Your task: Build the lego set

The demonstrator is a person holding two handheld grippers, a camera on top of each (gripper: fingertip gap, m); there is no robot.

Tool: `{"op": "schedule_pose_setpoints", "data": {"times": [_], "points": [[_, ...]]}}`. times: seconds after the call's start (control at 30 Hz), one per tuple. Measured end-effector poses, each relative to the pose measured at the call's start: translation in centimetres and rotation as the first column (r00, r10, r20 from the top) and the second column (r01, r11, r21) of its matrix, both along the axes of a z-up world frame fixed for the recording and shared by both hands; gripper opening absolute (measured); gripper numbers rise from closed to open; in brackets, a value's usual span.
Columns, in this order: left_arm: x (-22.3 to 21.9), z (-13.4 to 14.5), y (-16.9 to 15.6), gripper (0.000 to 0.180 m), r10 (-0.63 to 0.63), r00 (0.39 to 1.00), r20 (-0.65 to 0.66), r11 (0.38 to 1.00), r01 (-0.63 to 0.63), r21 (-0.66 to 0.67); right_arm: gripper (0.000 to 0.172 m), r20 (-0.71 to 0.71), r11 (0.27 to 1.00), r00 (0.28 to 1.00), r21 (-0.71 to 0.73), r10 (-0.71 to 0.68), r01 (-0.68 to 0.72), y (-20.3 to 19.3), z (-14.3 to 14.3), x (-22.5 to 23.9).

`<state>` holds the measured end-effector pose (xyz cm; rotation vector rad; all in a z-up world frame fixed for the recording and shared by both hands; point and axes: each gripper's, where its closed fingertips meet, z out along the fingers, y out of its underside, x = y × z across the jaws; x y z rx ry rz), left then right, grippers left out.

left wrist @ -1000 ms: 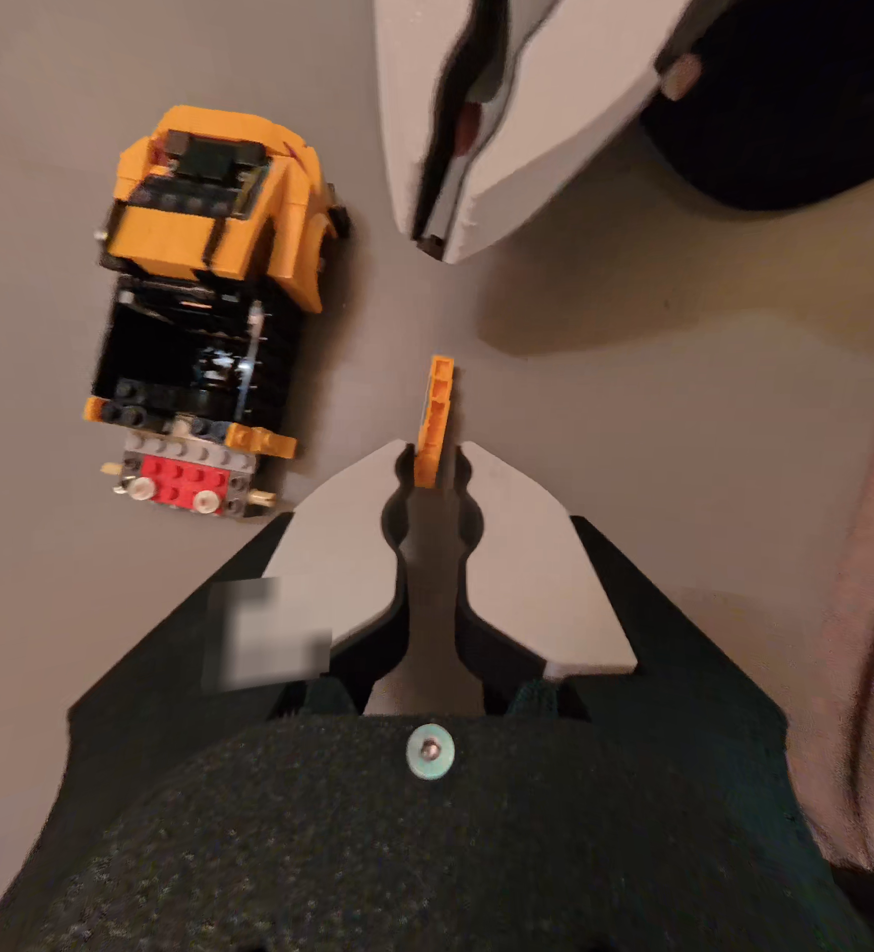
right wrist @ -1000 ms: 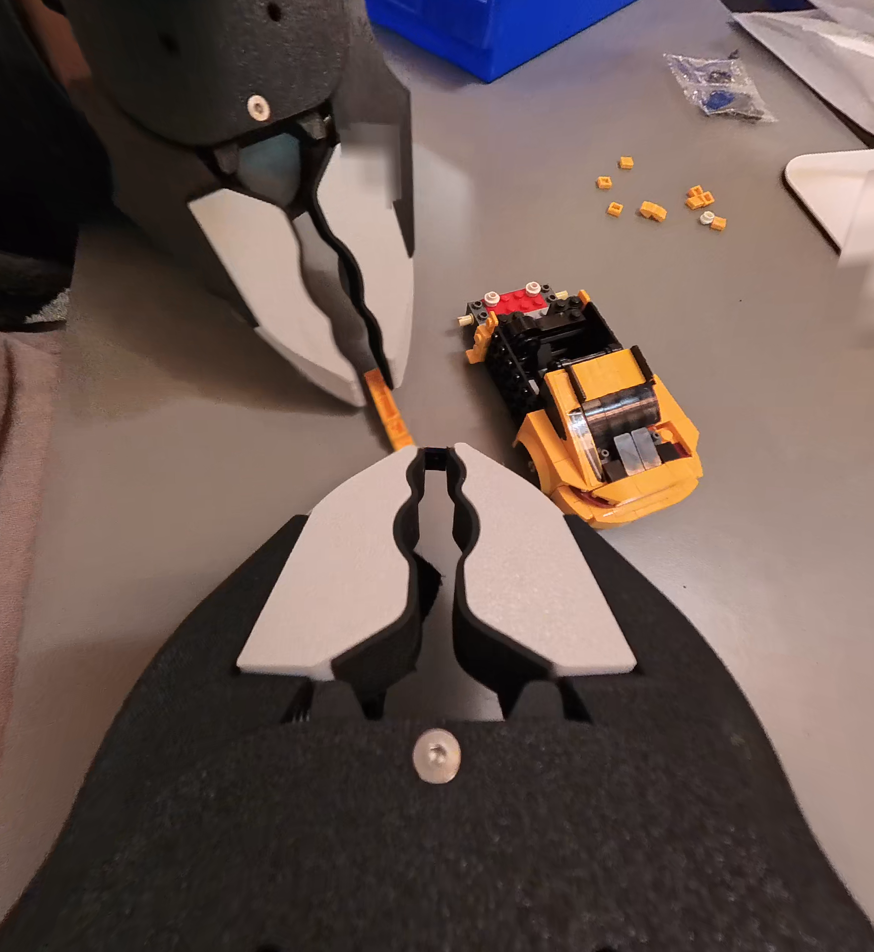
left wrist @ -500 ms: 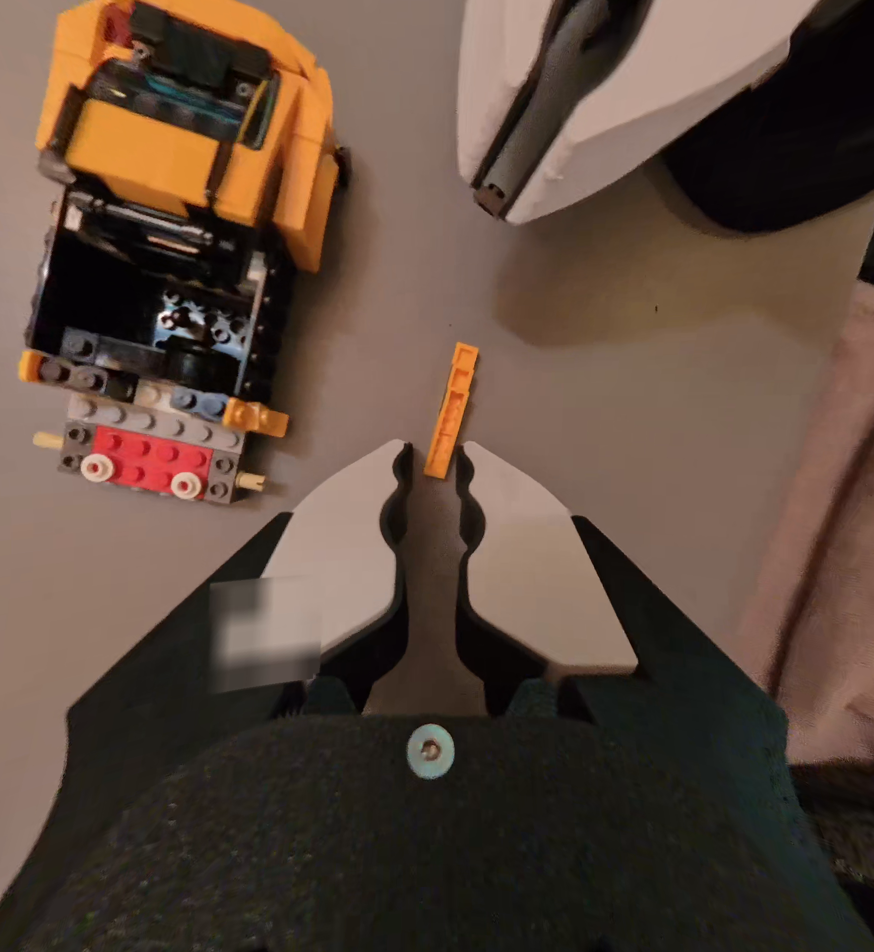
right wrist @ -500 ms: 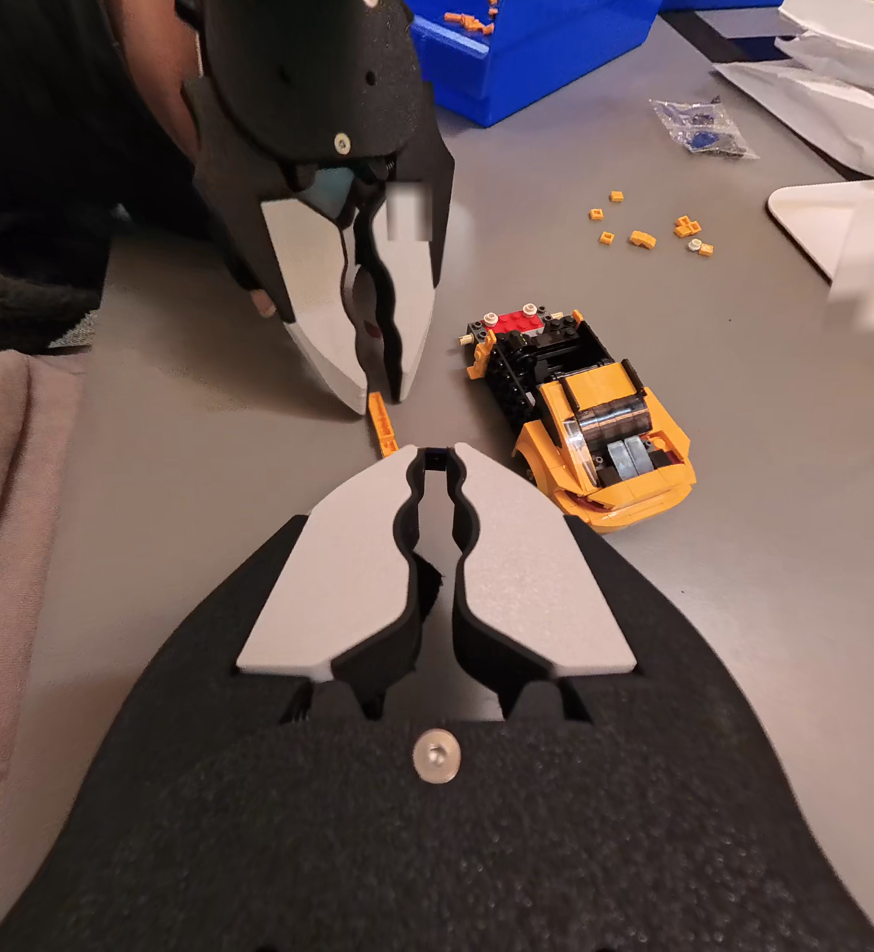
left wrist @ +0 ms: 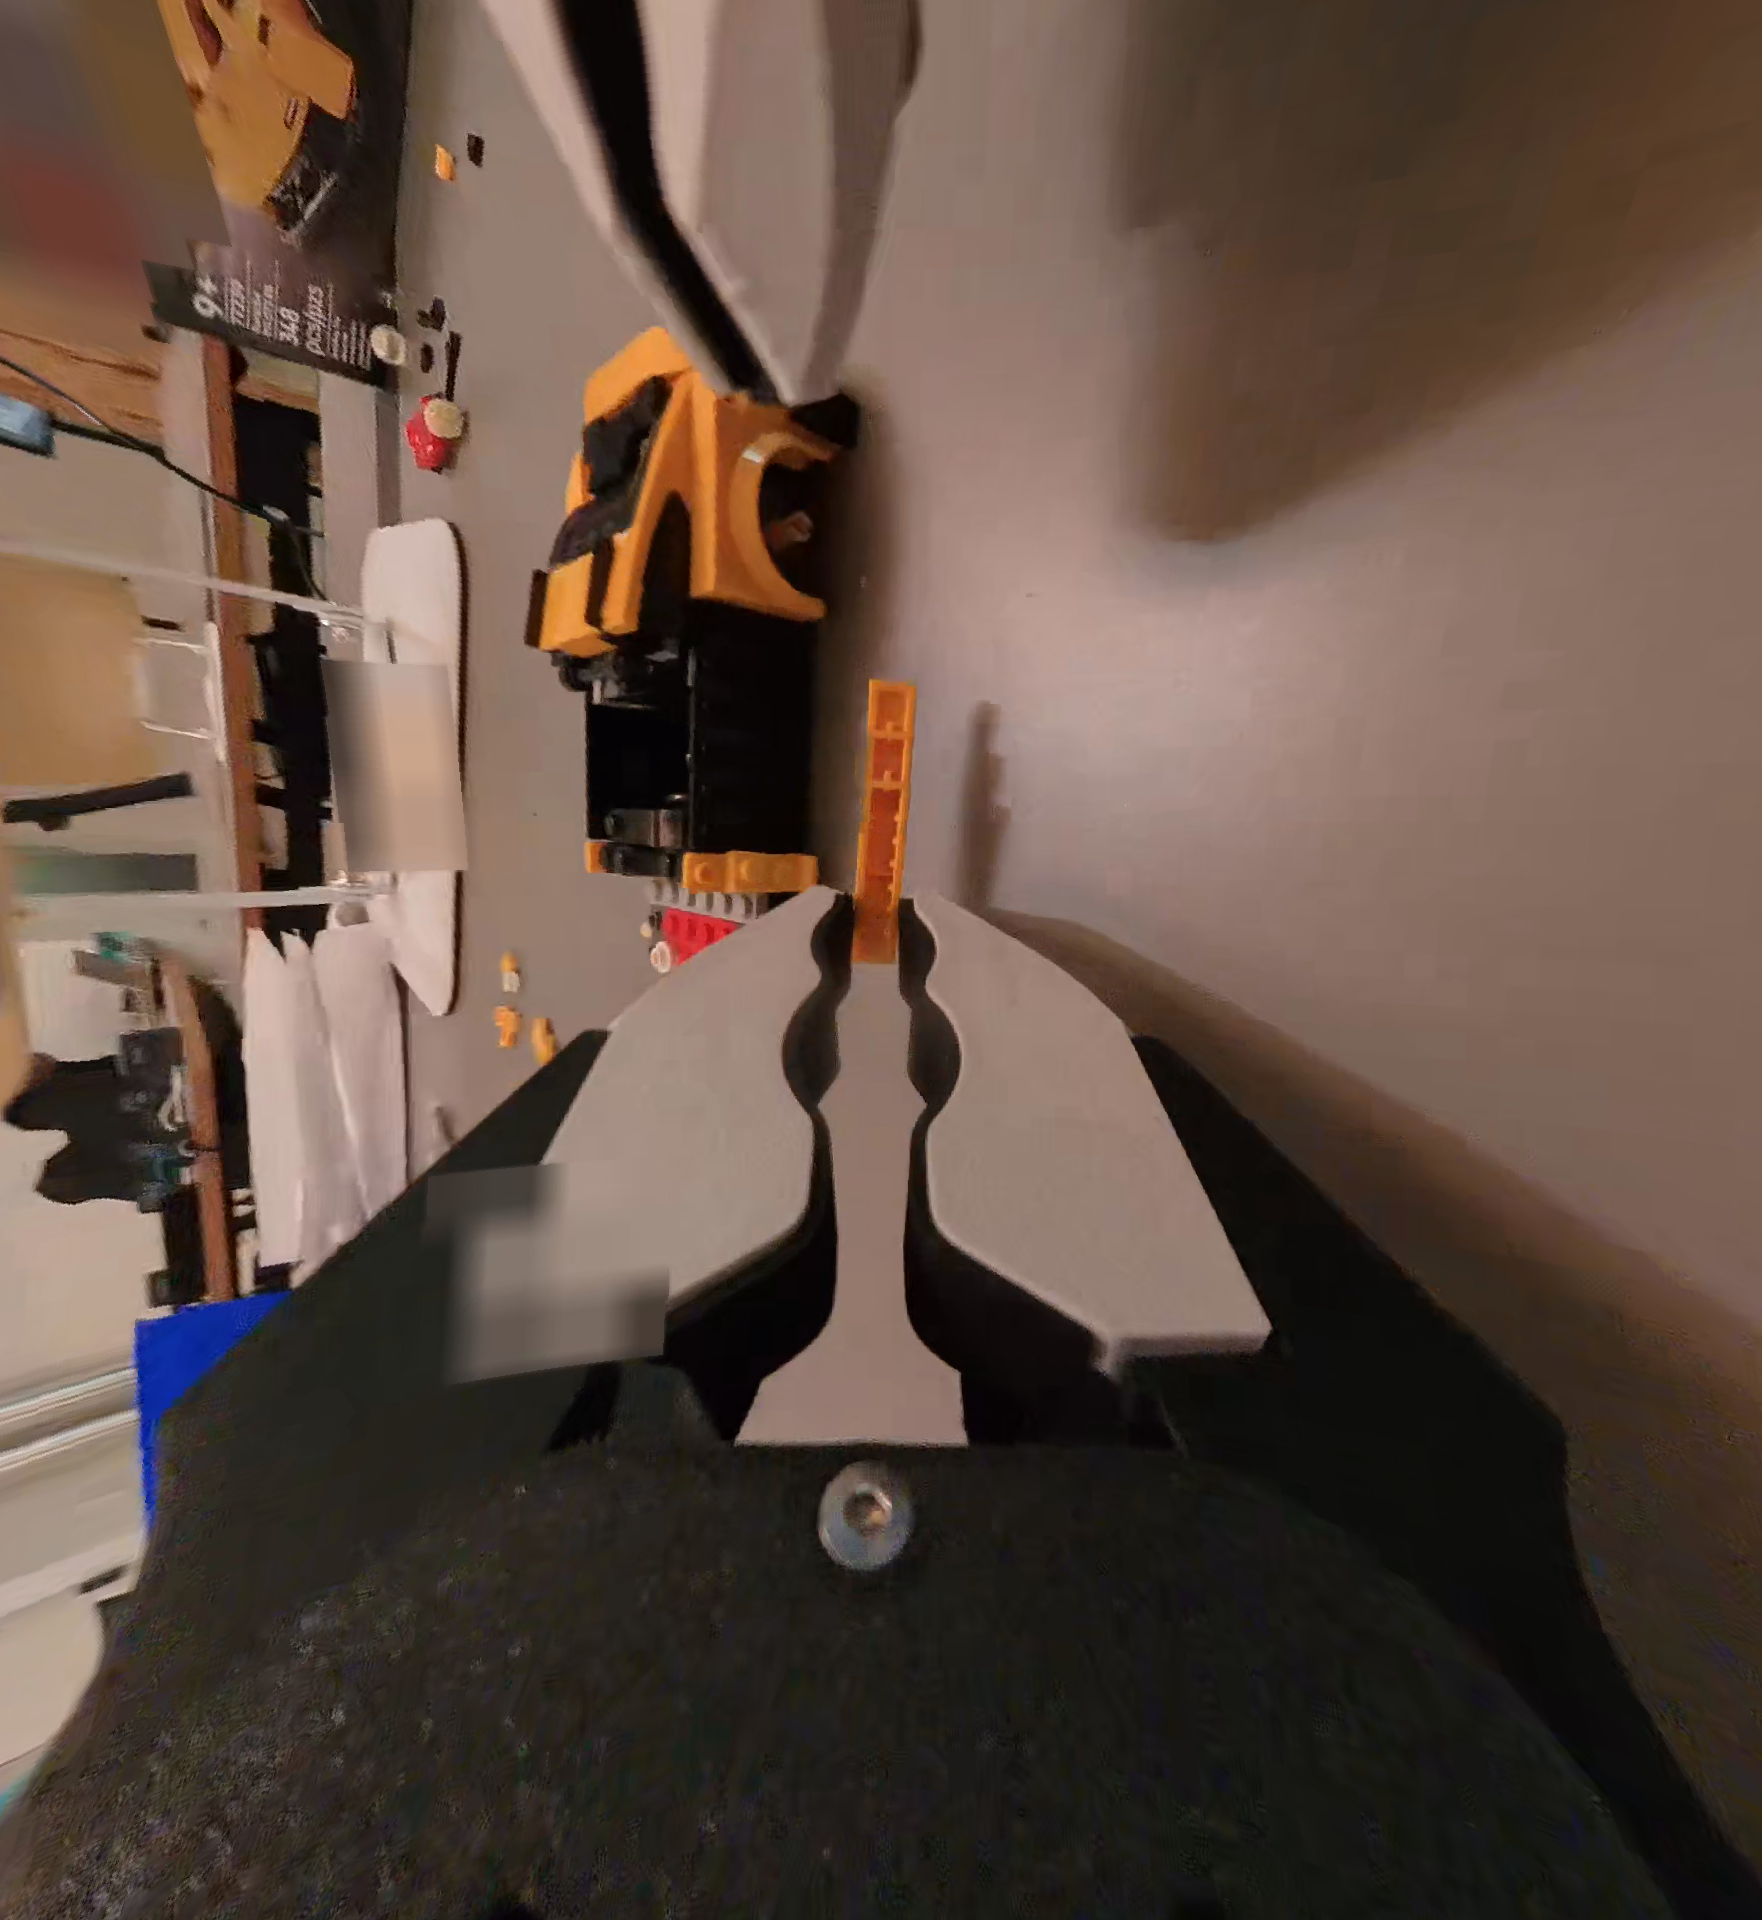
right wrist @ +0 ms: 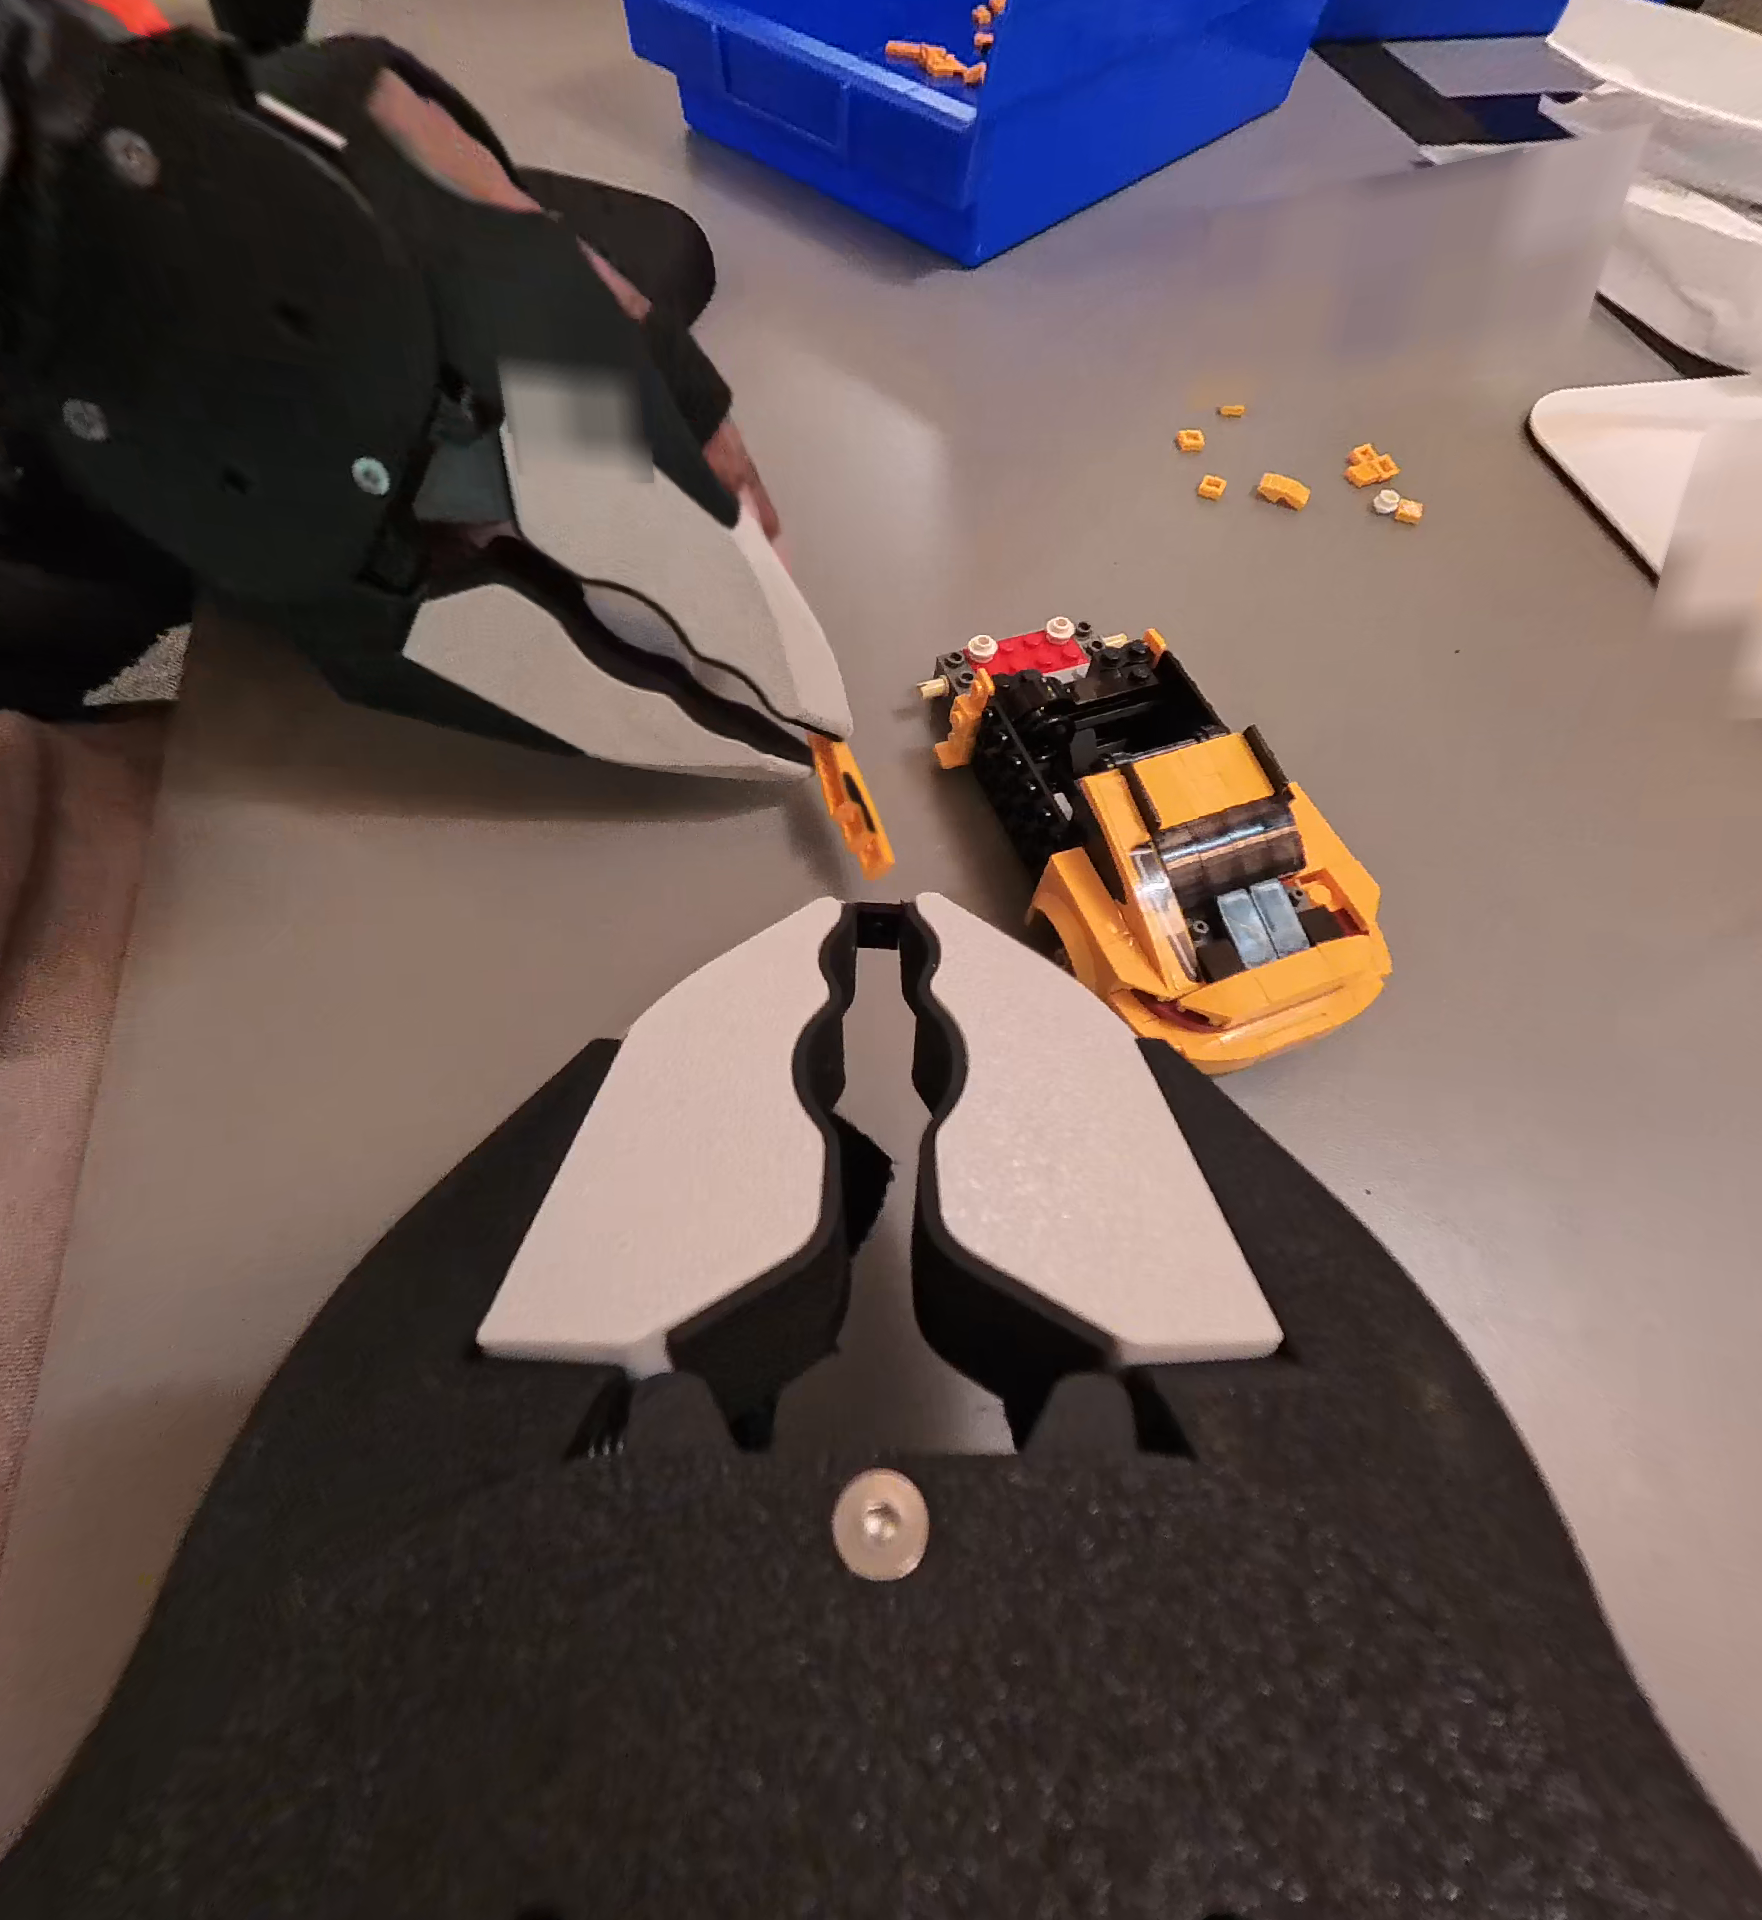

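In the left wrist view we see our left gripper (left wrist: 875, 914) with its smooth grey jaws clamped on a long, thin orange plate (left wrist: 885, 800), studded plastic that juts toward 12 o'clock. A blocky orange-and-black brick car (left wrist: 695, 623) sits at 11 o'clock on the matte grey desk (left wrist: 1376, 727).

In the right wrist view our right gripper (right wrist: 878, 920) pinches a small black square piece (right wrist: 877, 925) between wavy-edged jaws. The orange plate (right wrist: 853, 805) hangs at 12 o'clock just beyond, the car (right wrist: 1157, 852) at 2 o'clock, a glossy blue bin (right wrist: 960, 125) beyond.
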<state>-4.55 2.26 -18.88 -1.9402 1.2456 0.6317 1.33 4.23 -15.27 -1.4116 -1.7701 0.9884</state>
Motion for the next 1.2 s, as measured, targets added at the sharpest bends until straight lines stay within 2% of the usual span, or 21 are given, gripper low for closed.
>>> {"op": "schedule_pose_setpoints", "data": {"times": [0.07, 0.13, 0.23, 0.37, 0.47, 0.57, 0.67, 0.73, 0.77, 0.9, 1.0, 1.1, 1.2], "points": [[0.6, -0.3, -0.6, 0.011, -0.027, 1.0, -0.002, 1.0, 0.027, -0.014, 0.007, 0.004, 1.0, 1.0, 0.01, 0.0, 0.0, 0.0, -0.1, 0.0], [1.3, -0.3, -1.2, 0.019, -0.048, 0.998, 0.051, 0.997, 0.051, -0.052, 0.007, 0.003, 1.0, 1.0, 0.009, -0.001, 0.001, 0.0, -0.1, 0.0], [2.5, 0.1, -2.5, 0.024, -0.061, 0.969, 0.24, 0.984, 0.099, -0.148, 0.007, -0.001, 1.0, 1.0, 0.002, -0.001, 0.001, 0.0, 0.0, 0.0], [2.1, 1.0, -2.4, 0.019, 0.086, 0.857, 0.509, 0.953, 0.079, -0.294, 0.007, 0.004, 1.0, 1.0, 0.002, 0.0, 0.0, 0.0, -0.1, 0.0], [1.1, 0.1, -1.5, 0.025, 0.259, 0.773, 0.579, 0.885, 0.05, -0.463, 0.007, 0.004, 1.0, 1.0, 0.0, 0.001, -0.001, 0.0, -0.1, 0.0], [1.5, -0.2, -0.7, 0.025, 0.331, 0.713, 0.618, 0.827, 0.097, -0.554, 0.007, 0.002, 1.0, 1.0, -0.002, 0.002, -0.002, 0.0, -0.1, 0.0], [1.8, -1.1, -0.7, 0.026, 0.339, 0.755, 0.561, 0.78, 0.107, -0.616, 0.007, 0.001, 1.0, 1.0, -0.007, 0.005, -0.005, -0.1, 0.0, 0.0], [2.2, -1.2, -0.7, 0.018, 0.312, 0.79, 0.528, 0.777, 0.107, -0.62, 0.007, -0.001, 1.0, 1.0, -0.009, 0.009, -0.009, -0.1, 0.0, 0.0], [2.1, -1.3, -0.7, 0.008, 0.297, 0.814, 0.499, 0.781, 0.092, -0.617, 0.007, -0.002, 1.0, 1.0, -0.008, 0.01, -0.01, -0.1, 0.0, 0.1], [2.6, -1.2, -0.7, 0.008, 0.164, 0.876, 0.454, 0.849, 0.109, -0.518, 0.007, -0.007, 1.0, 1.0, -0.001, 0.016, -0.016, -0.2, 0.1, 0.1], [2.7, -0.3, -0.2, 0.008, 0.074, 0.901, 0.429, 0.926, 0.097, -0.365, 0.007, -0.008, 1.0, 1.0, 0.0, 0.018, -0.018, -0.3, 0.1, 0.1], [2.3, 1.7, 0.5, 0.008, -0.029, 0.939, 0.342, 0.989, 0.077, -0.128, 0.007, -0.011, 1.0, 1.0, 0.006, 0.02, -0.02, -0.3, 0.1, 0.1], [1.9, 4.3, 0.9, 0.007, -0.128, 0.982, 0.137, 0.98, 0.105, 0.167, 0.007, -0.039, 1.0, 0.999, 0.016, 0.028, -0.027, -0.4, 0.6, 0.1]]}}
